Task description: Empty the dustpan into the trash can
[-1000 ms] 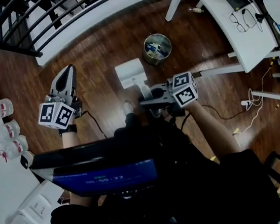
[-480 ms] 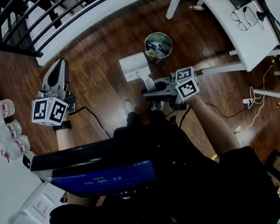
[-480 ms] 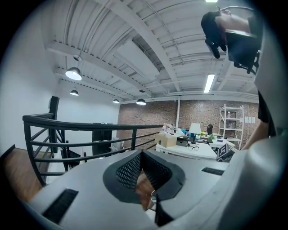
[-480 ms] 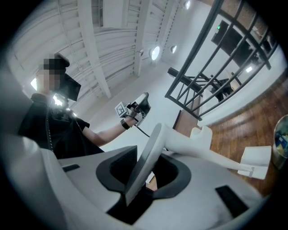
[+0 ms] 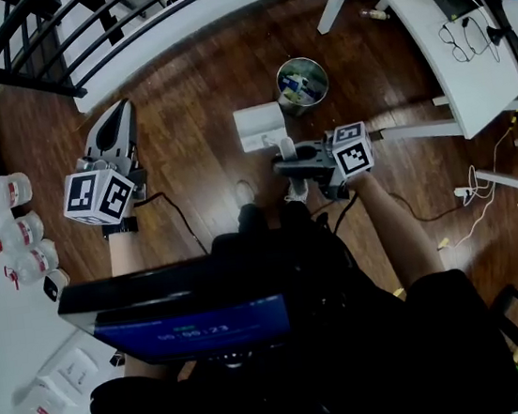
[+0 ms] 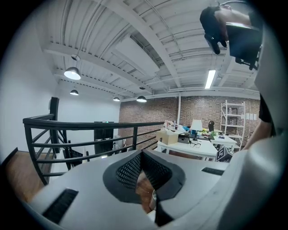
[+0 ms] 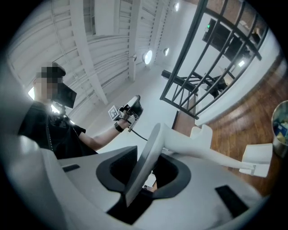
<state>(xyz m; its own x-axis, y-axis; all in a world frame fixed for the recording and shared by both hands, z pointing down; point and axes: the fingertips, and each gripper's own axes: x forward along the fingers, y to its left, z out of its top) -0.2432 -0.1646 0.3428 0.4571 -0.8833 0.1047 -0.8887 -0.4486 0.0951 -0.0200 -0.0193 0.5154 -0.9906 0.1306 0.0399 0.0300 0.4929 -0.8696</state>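
The white dustpan [image 5: 261, 127] hangs over the wooden floor, just left of and nearer me than the round metal trash can [image 5: 302, 84], which holds some rubbish. My right gripper [image 5: 285, 164] is shut on the dustpan's handle [image 7: 148, 157], which runs between its jaws in the right gripper view, with the pan [image 7: 258, 155] out ahead and the trash can [image 7: 282, 128] at the frame's right edge. My left gripper [image 5: 115, 135] is held out at the left, shut with nothing in it. In the left gripper view its jaws [image 6: 142, 155] meet and point toward a railing.
A black railing [image 5: 77, 45] runs along the back left. A white table [image 5: 452, 53] with clutter stands at the right, with cables [image 5: 466, 198] on the floor beneath it. Several bottles [image 5: 6, 192] sit on a white ledge at the left. My shoes [image 5: 243, 194] are below the dustpan.
My right gripper has carried the dustpan slightly lower and a little nearer the trash can. My left gripper has shifted a little and stays shut.
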